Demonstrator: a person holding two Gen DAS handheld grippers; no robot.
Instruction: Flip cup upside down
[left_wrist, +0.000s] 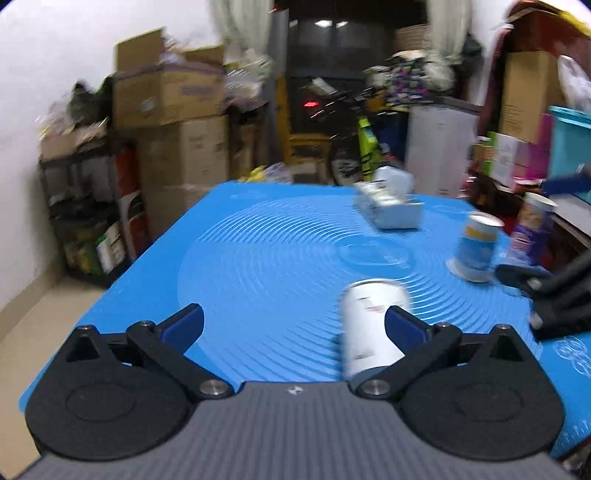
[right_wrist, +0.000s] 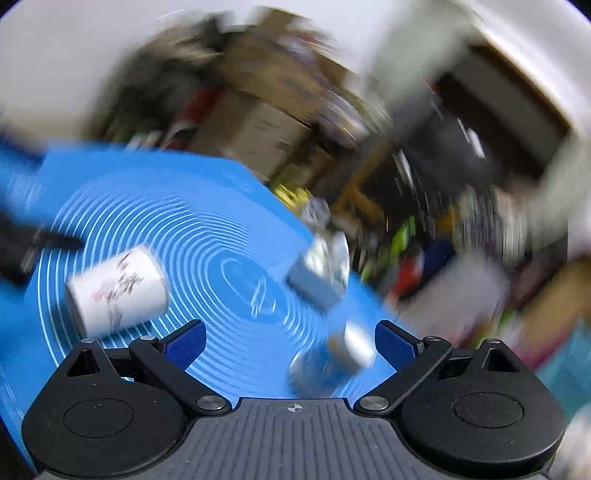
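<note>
Squaring the open right gripper (right_wrist: 290, 341) on the blurred, seemingly already inverted blue cup (right_wrist: 330, 356) at its 5 o'clock matters; the left gripper (left_wrist: 293, 325) hangs open beside a white cup (left_wrist: 373, 325).

Print shows on the cardboard boxes (left_wrist: 170, 96) and on the white cup (left_wrist: 373, 328); blur leaves none of it readable.

Through heavy blur we see our right claw (right_wrist: 290, 338) spread wide above the blue ringed surface (right_wrist: 155, 221), a blue-and-white paper cup (right_wrist: 332, 354) between its fingers, a white flower-printed cup (right_wrist: 118, 288) lying further left.
</note>
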